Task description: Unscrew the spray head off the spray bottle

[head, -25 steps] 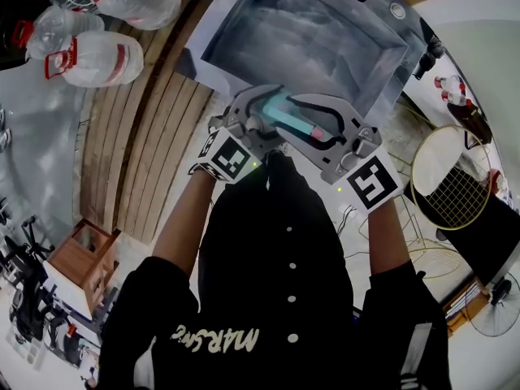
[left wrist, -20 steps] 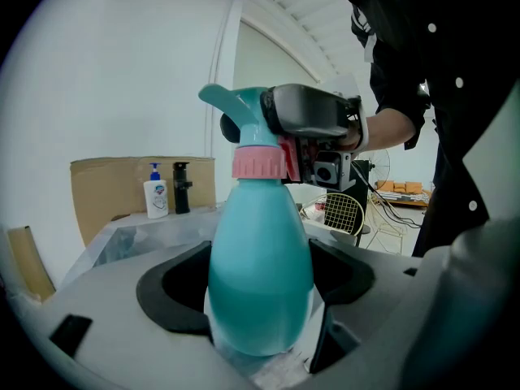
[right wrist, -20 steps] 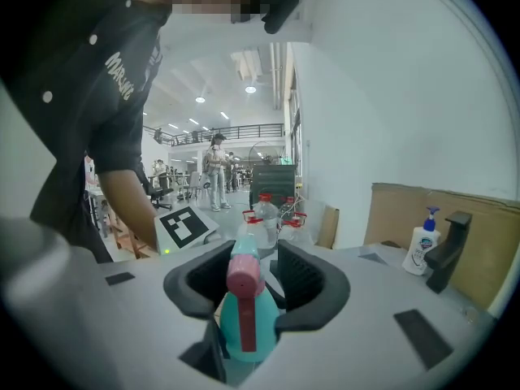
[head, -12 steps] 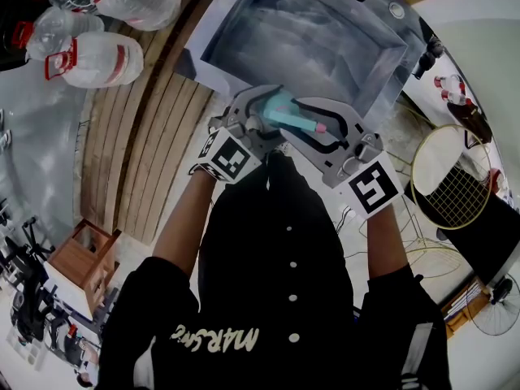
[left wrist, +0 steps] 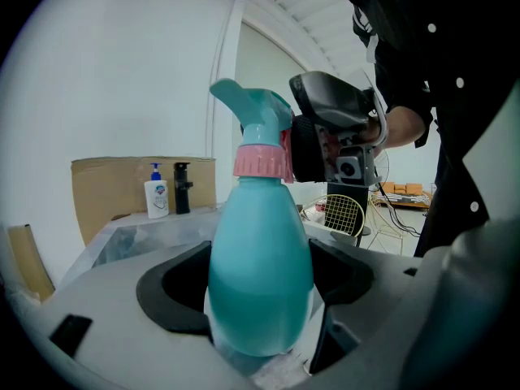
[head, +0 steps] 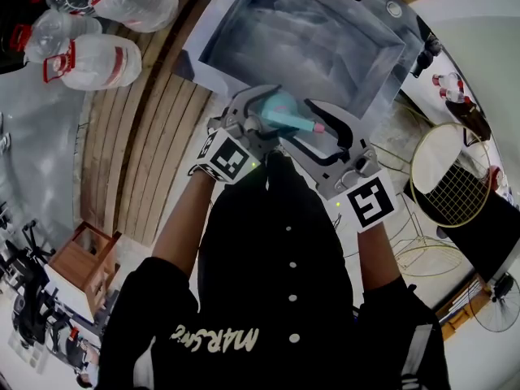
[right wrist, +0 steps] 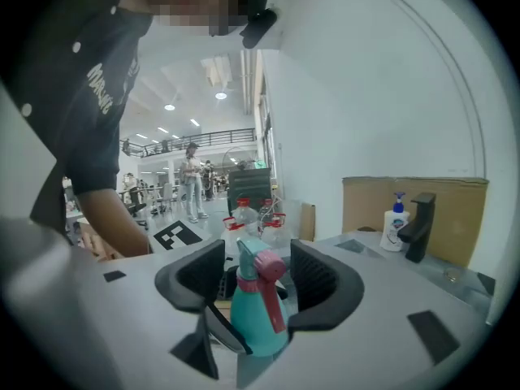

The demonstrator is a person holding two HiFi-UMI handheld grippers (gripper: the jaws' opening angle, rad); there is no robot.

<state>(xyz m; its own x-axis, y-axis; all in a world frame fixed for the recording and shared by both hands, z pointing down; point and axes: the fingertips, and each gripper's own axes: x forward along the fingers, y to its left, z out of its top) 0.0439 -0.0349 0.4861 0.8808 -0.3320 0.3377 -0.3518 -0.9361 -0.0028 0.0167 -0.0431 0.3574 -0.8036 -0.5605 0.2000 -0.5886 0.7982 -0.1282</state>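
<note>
Task item: teal plastic spray bottle (left wrist: 260,242) held in air by near edge of steel sink (head: 309,31).

Hidden: bottle base cut off behind gripper body. In head view, bottle mostly covered by both grippers.

Grip: left gripper (left wrist: 258,292) clamped on bottle belly.

Other side: right gripper (right wrist: 258,276) jaws just been opening. Its pads flank teal spray head with pink collar and trigger (right wrist: 250,258), gap each side, no hold.

Containers:
- Bottle's lower part darker, fill level unclear.
- Sink contents unreadable through glare.
- Contents of clear plastic jugs with red caps (head: 97,59) on floor can't be told.
</note>
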